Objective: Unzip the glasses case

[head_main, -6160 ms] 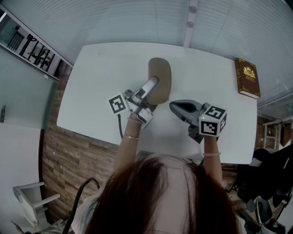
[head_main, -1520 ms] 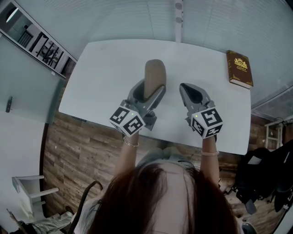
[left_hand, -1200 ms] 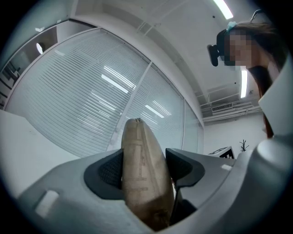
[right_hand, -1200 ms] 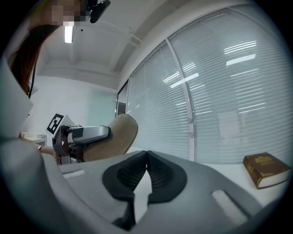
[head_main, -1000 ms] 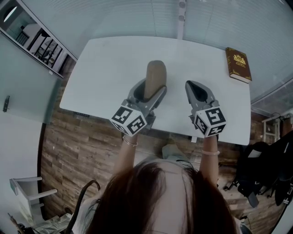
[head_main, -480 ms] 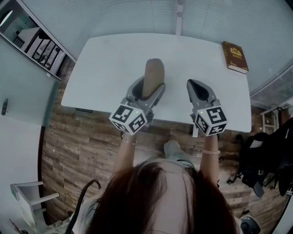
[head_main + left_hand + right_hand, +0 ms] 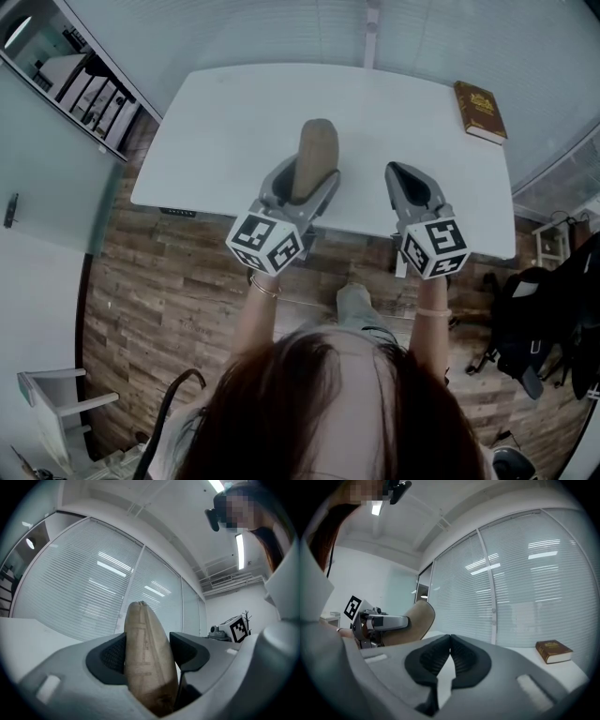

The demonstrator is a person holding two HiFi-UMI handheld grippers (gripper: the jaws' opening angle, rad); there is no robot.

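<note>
The tan glasses case (image 7: 317, 148) stands on its narrow edge between the jaws of my left gripper (image 7: 307, 180), which is shut on its near end. In the left gripper view the case (image 7: 145, 658) fills the gap between both dark pads (image 7: 111, 656), and its far end points up and away. My right gripper (image 7: 394, 172) hangs beside it on the right, apart from the case, shut with nothing in it. In the right gripper view its pads (image 7: 459, 656) meet, and the held case (image 7: 415, 620) shows at the left.
The white table (image 7: 225, 122) lies below, with its near edge under both grippers. A brown book (image 7: 479, 110) lies at the table's far right corner, also seen in the right gripper view as the book (image 7: 553, 650). Blinds cover the glass wall behind the table.
Both grippers have drawn back toward the table's near edge, the left one carrying the case with it. The jaws of both stand as before.
</note>
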